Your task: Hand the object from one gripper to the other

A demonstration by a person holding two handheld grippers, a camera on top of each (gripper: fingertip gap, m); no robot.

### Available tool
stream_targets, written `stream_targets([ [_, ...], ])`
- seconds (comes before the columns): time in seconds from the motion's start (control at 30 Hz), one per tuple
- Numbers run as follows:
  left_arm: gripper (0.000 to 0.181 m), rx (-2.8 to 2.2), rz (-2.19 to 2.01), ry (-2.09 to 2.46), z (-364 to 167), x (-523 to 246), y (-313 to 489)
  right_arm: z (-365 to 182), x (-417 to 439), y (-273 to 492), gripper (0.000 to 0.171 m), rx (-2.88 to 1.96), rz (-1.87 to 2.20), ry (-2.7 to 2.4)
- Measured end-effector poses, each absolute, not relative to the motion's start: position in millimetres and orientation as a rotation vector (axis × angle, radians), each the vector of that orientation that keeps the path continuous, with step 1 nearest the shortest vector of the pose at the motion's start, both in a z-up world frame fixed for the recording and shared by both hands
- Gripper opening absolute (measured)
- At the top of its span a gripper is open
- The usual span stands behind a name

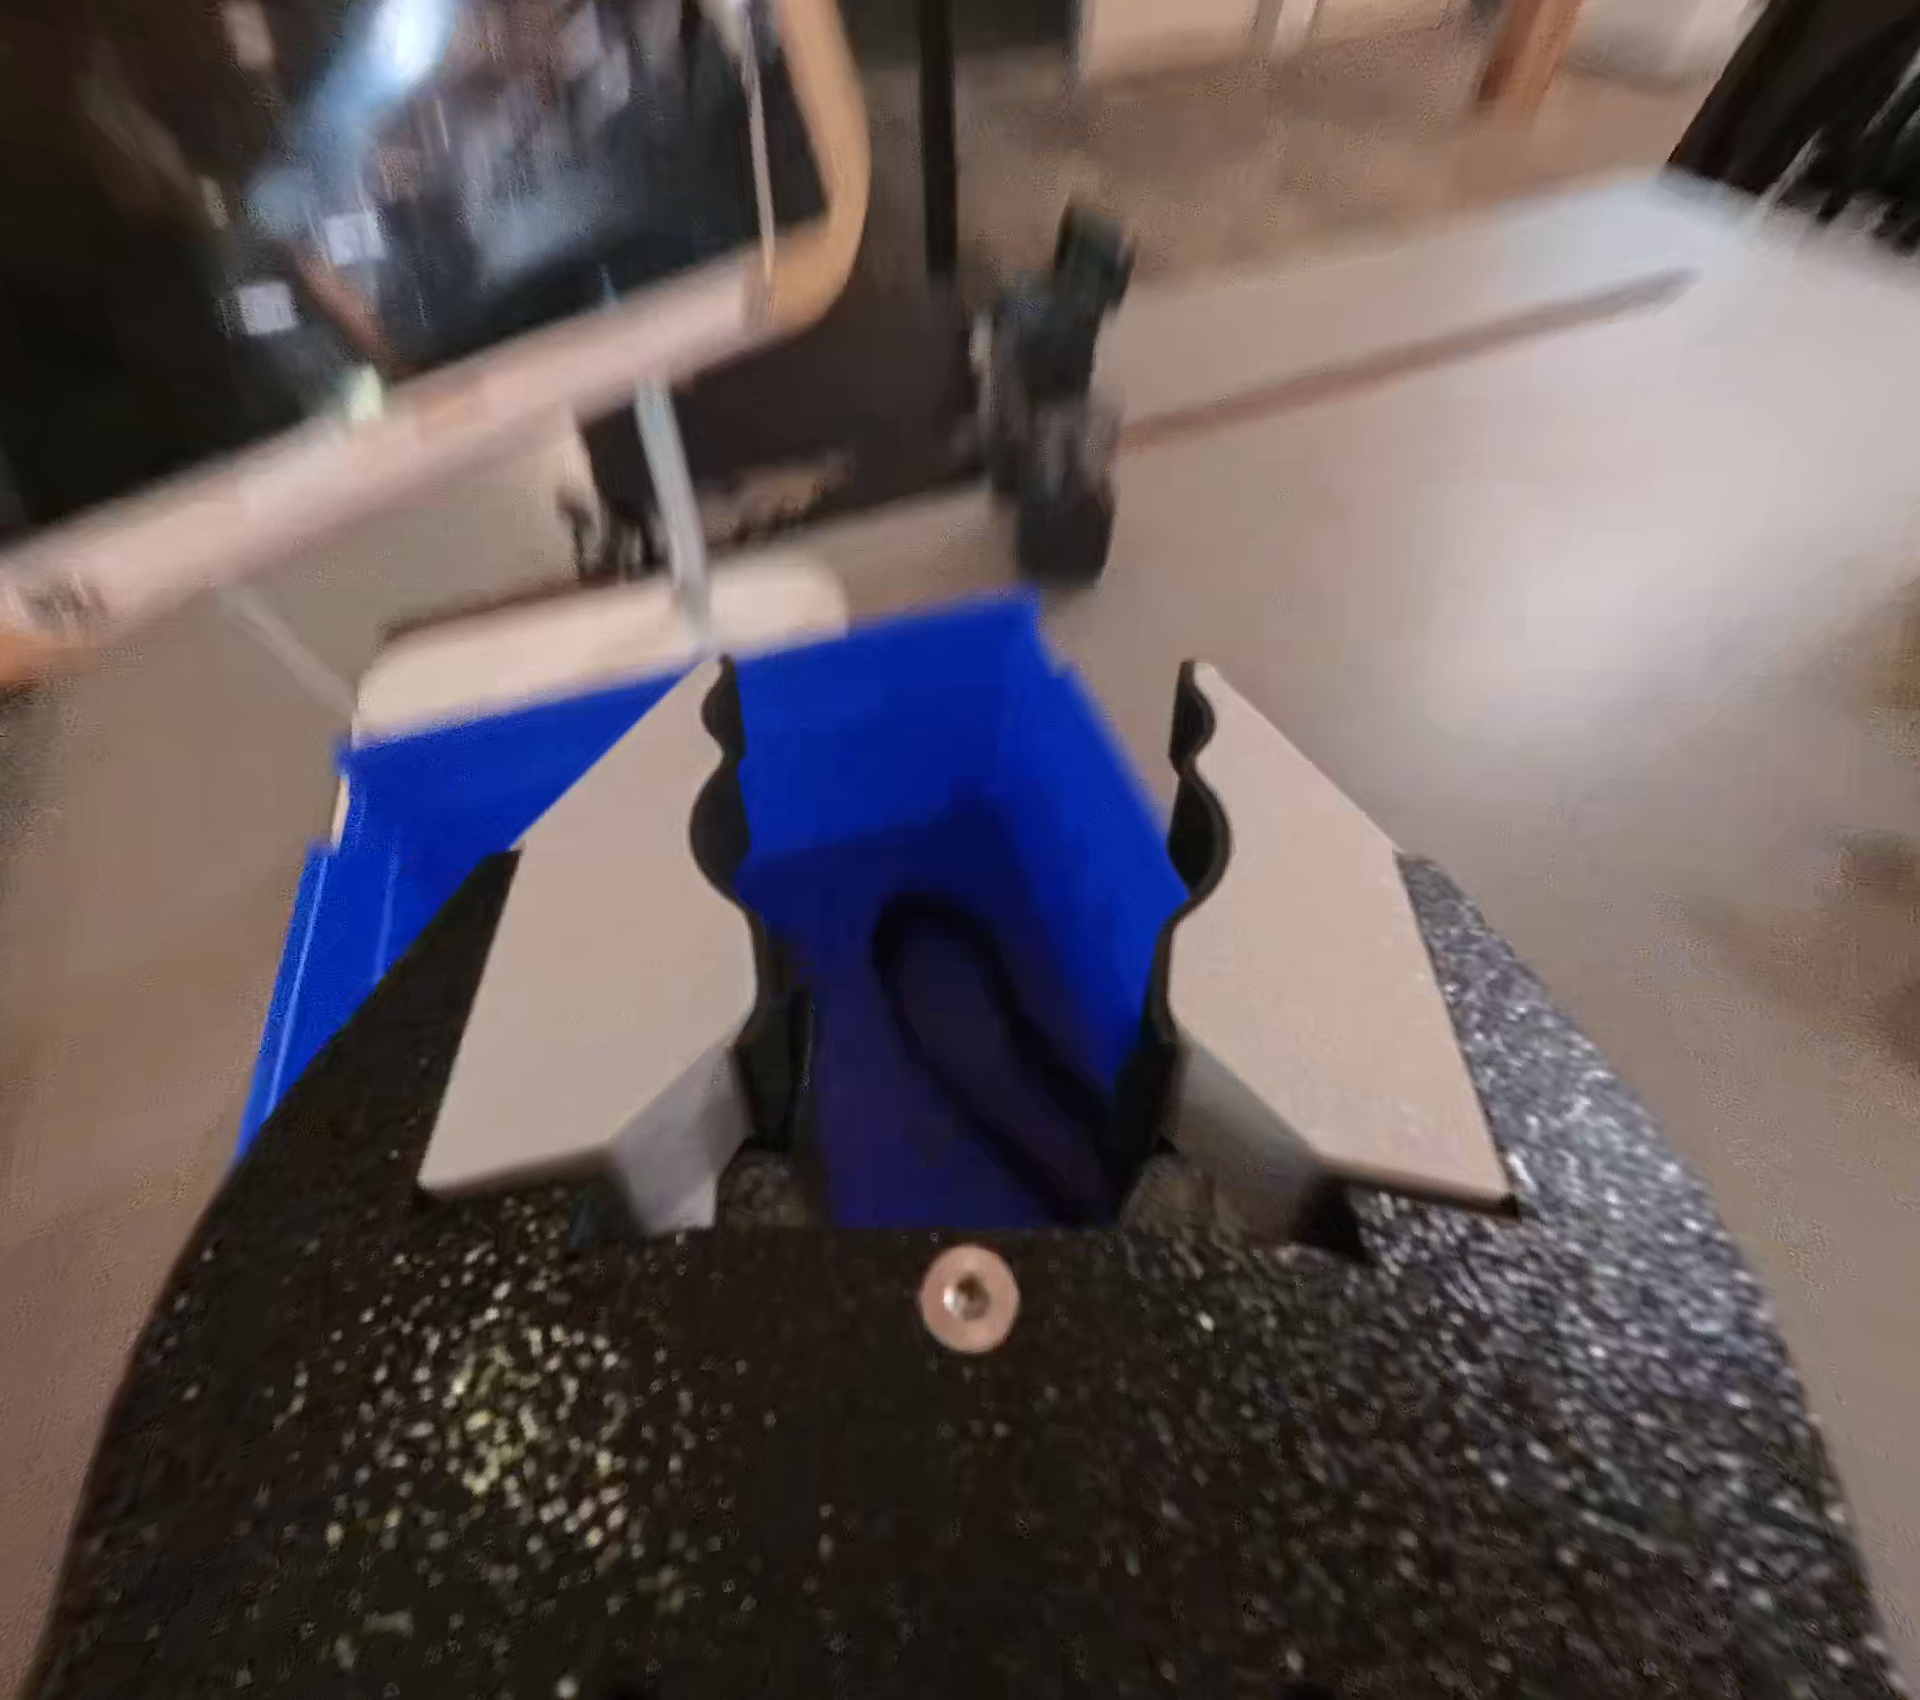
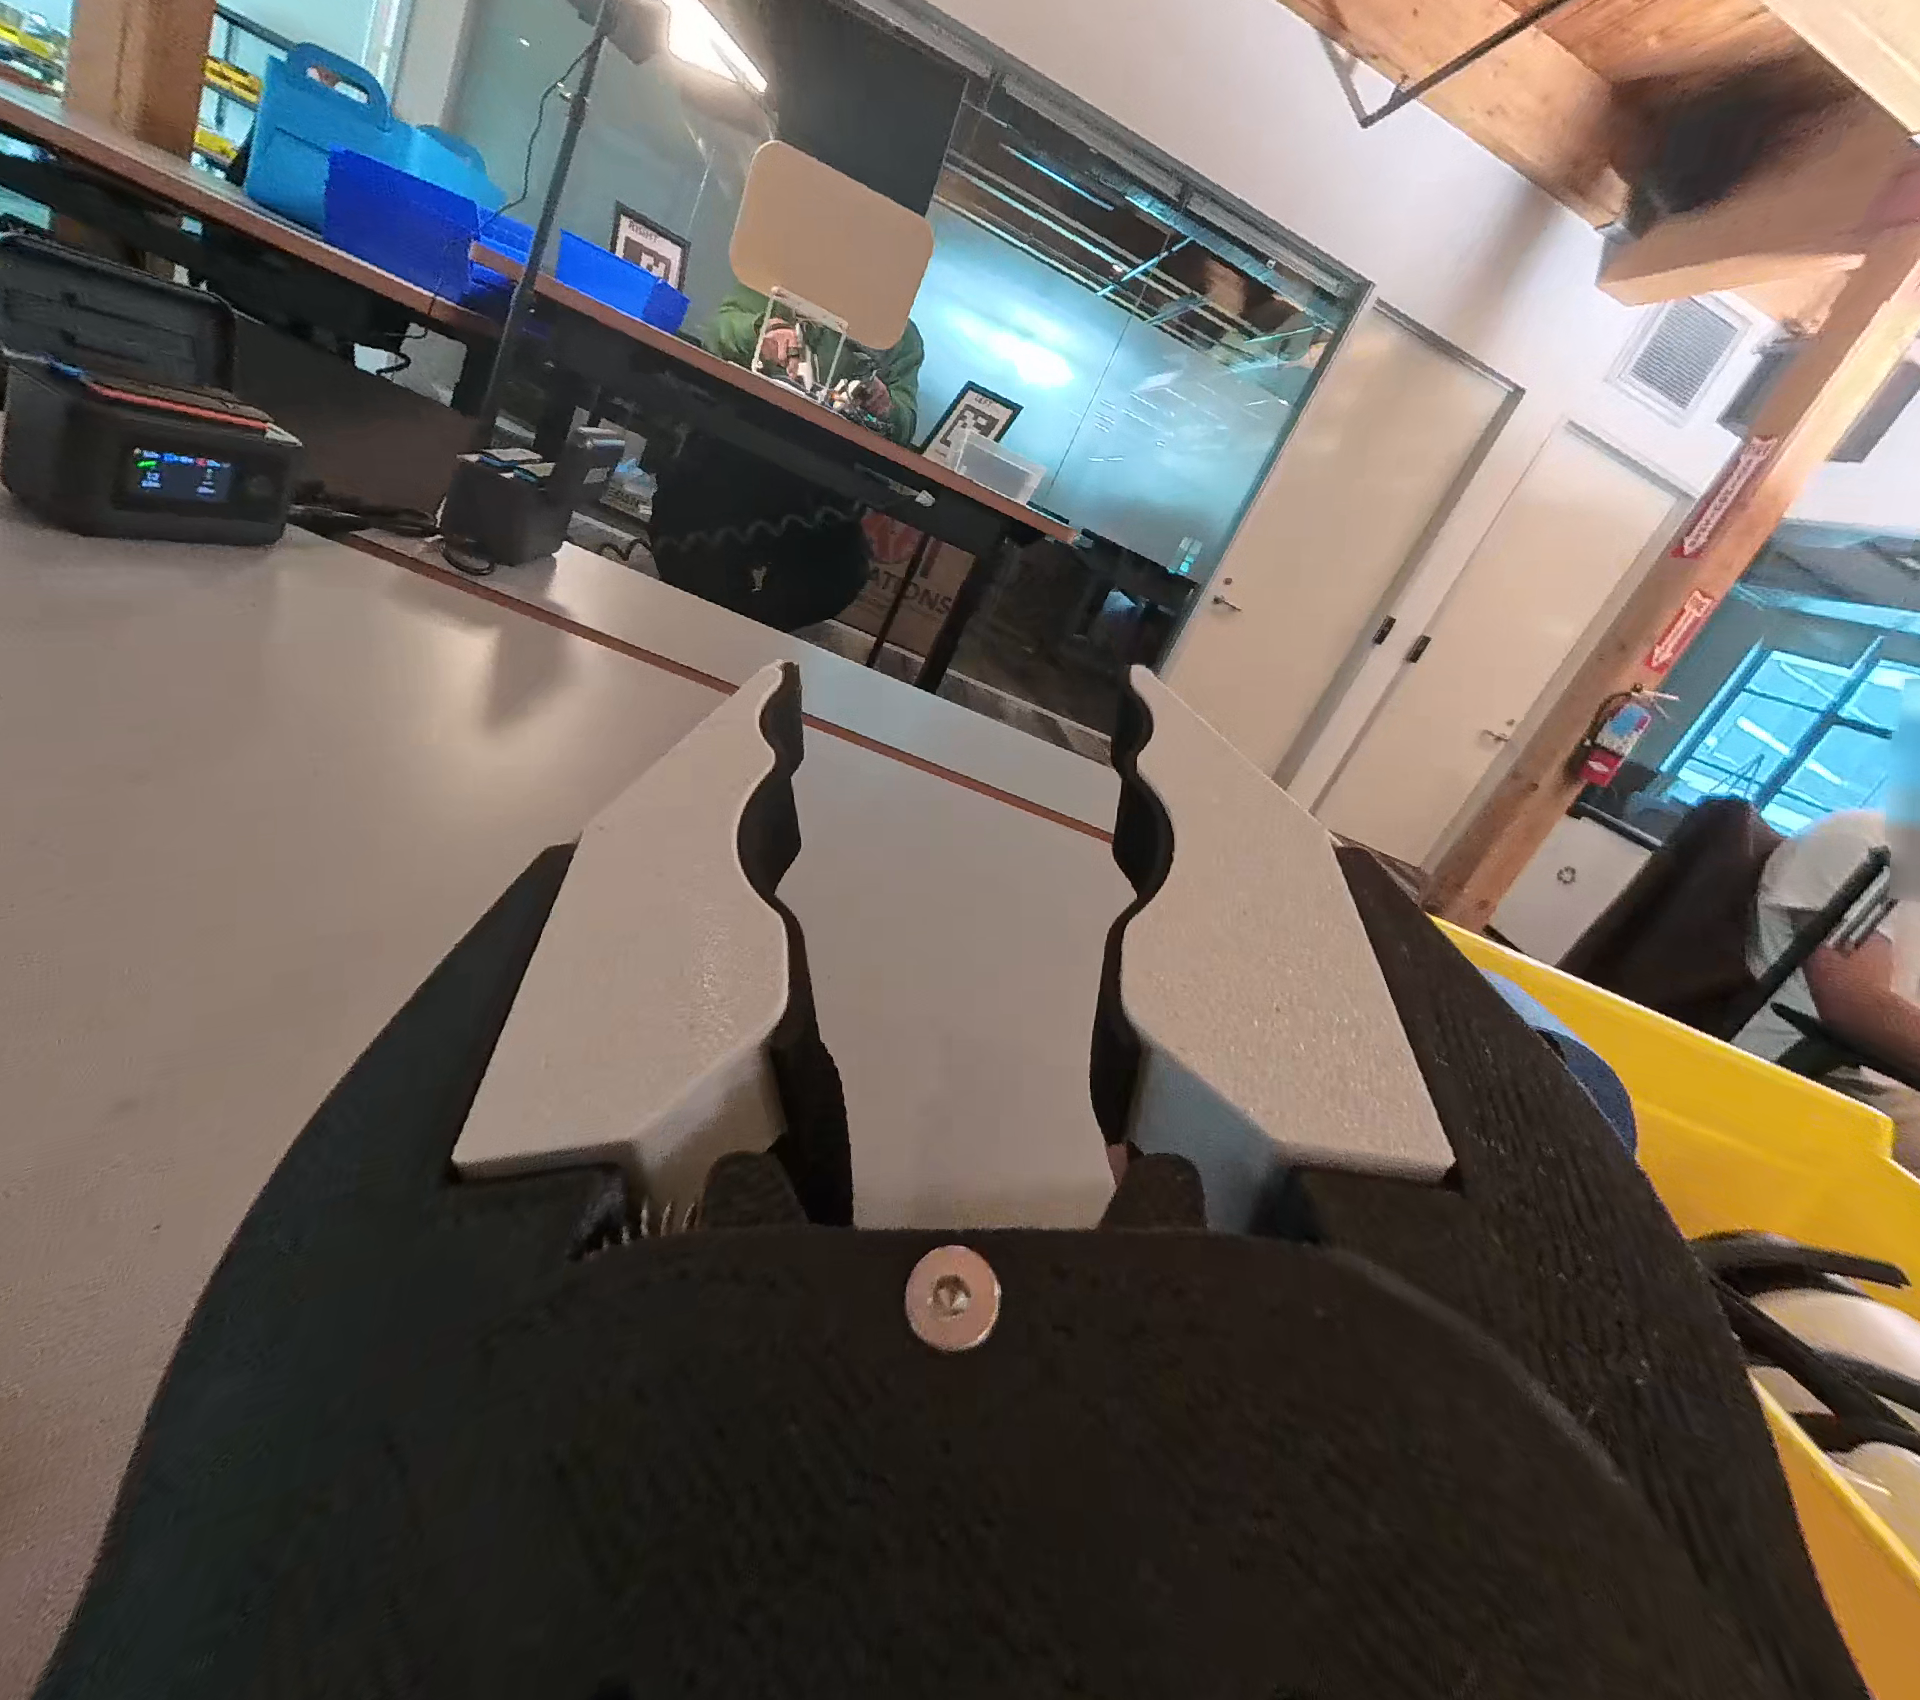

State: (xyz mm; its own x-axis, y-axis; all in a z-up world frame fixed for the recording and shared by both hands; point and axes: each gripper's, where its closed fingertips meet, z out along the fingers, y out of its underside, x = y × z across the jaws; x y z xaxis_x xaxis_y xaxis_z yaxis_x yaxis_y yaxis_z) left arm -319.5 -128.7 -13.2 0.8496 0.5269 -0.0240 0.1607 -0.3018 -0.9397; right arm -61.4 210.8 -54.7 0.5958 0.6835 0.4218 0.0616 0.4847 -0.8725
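In the blurred left wrist view, my left gripper (image 1: 956,694) is open and hangs over a blue bin (image 1: 935,777) on the pale table. A dark curved object (image 1: 987,1037) lies on the bin's floor, between and below the fingers; I cannot tell what it is. In the right wrist view, my right gripper (image 2: 961,700) is open and empty, low over the grey table (image 2: 312,767), pointing across the room. Neither gripper shows in the other's view.
A yellow bin (image 2: 1704,1131) with black and white items sits at the right gripper's right side. Black devices (image 2: 145,466) stand at the table's far left. A person sits at a far desk (image 2: 821,362); another person (image 2: 1829,923) sits at right. A dark stand (image 1: 1060,424) is beyond the blue bin. The dark curved object (image 1: 987,1037) lies around 15 centimetres away from my left fingertips.
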Motion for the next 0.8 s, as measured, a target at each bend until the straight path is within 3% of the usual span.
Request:
stream_targets([
  [0.2, 0.060, -2.289, 0.074, -0.759, -135.6, -315.4, -154.2, -57.8, -66.2, 207.3, 0.057, -0.998, 0.438, -0.908],
  [0.4, 0.039, -2.419, 0.157, -0.837, -177.4, -324.8, -163.0, -59.7, -63.4, 212.6, 0.056, -1.035, 0.470, -0.885],
  [0.47, 0.027, -2.427, 0.222, -0.834, -178.3, -330.9, -165.3, -59.5, -62.7, 213.5, 0.056, -1.040, 0.480, -0.878],
  [0.53, 0.002, -2.452, 0.239, -0.799, -178.7, -331.1, -165.9, -58.7, -62.6, 212.6, 0.056, -1.036, 0.488, -0.876],
  [0.67, 0.000, -2.463, 0.427, -0.670, -162.6, -341.3, -172.6, -57.8, -62.3, 211.5, 0.055, -1.033, 0.498, -0.872],
  [0.8, 0.000, -2.178, 0.556, -0.526, -83.0, -335.6, -159.5, -57.2, -61.5, 212.8, 0.053, -1.054, 0.538, -0.848],
])
